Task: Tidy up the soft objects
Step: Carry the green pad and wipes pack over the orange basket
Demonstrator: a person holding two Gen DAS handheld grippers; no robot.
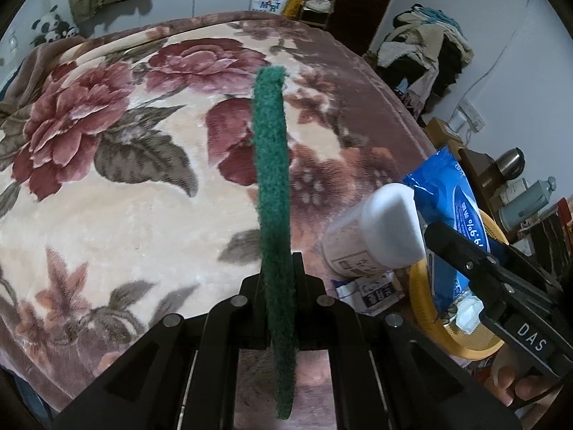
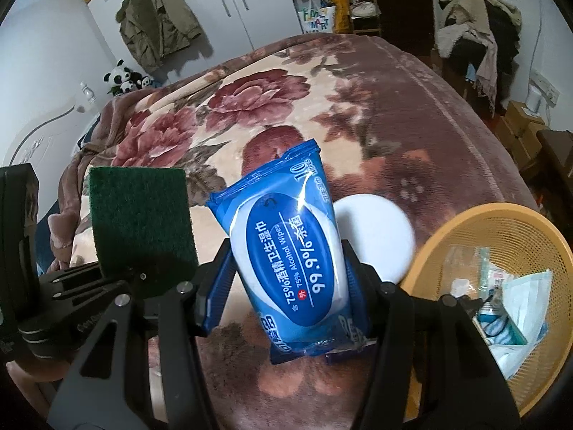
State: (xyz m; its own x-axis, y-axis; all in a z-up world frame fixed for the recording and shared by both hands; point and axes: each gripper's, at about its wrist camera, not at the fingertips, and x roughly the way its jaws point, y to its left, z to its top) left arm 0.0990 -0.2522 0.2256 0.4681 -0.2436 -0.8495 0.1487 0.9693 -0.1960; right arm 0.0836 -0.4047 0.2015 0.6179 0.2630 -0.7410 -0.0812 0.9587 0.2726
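A green scouring pad [image 1: 273, 165] stands edge-on in the left wrist view, with my left gripper [image 1: 280, 262] shut on its lower part. The right wrist view shows the pad's flat face [image 2: 139, 215] and the left gripper [image 2: 143, 281] at the left. My right gripper [image 2: 288, 279] is shut on a blue pack of alcohol wipes [image 2: 286, 251], one finger on each long side. The pack [image 1: 453, 211] and the right gripper [image 1: 460, 252] also show at the right of the left wrist view. Both grippers hang above the floral blanket [image 1: 125, 215].
A yellow mesh basket [image 2: 501, 229] at the lower right holds masks and small packets. A white-lidded jar [image 1: 376, 240] lies beside it, with a small sachet [image 1: 369, 294] next to it. A clothes pile [image 2: 476, 32] and a bedside table with bottles [image 1: 526, 193] stand to the right.
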